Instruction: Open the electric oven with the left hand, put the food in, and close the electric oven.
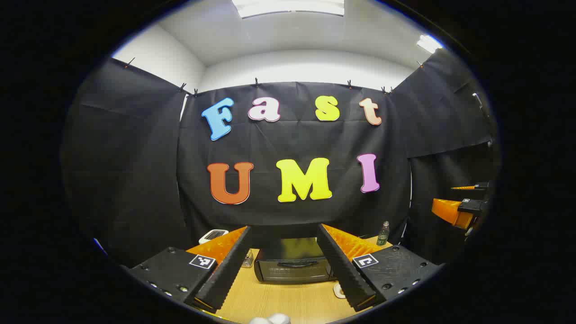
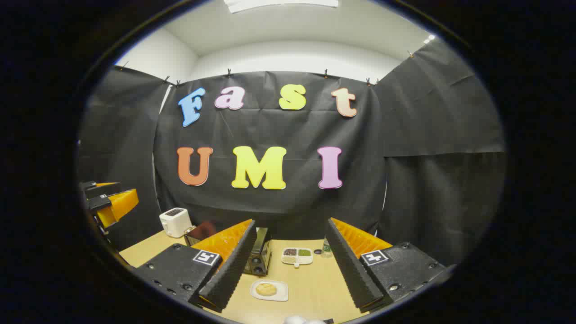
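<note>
Oven (image 1: 291, 265) at 6 o'clock in my left gripper view: black box, door shut, dark glass, standing on the wood table (image 1: 279, 301). In my right gripper view, white toaster (image 2: 174, 222) at 8 o'clock, a plate (image 2: 269, 290) with one round food piece (image 2: 266, 289) at 6, divided tray (image 2: 297, 255) of toppings just behind. Left gripper (image 1: 288, 265) and right gripper (image 2: 288, 270): fingers wide apart, holding nothing.

Left gripper (image 1: 284, 265) and right gripper (image 2: 288, 265) hover level, jaws spread wide, holding nothing.
</note>
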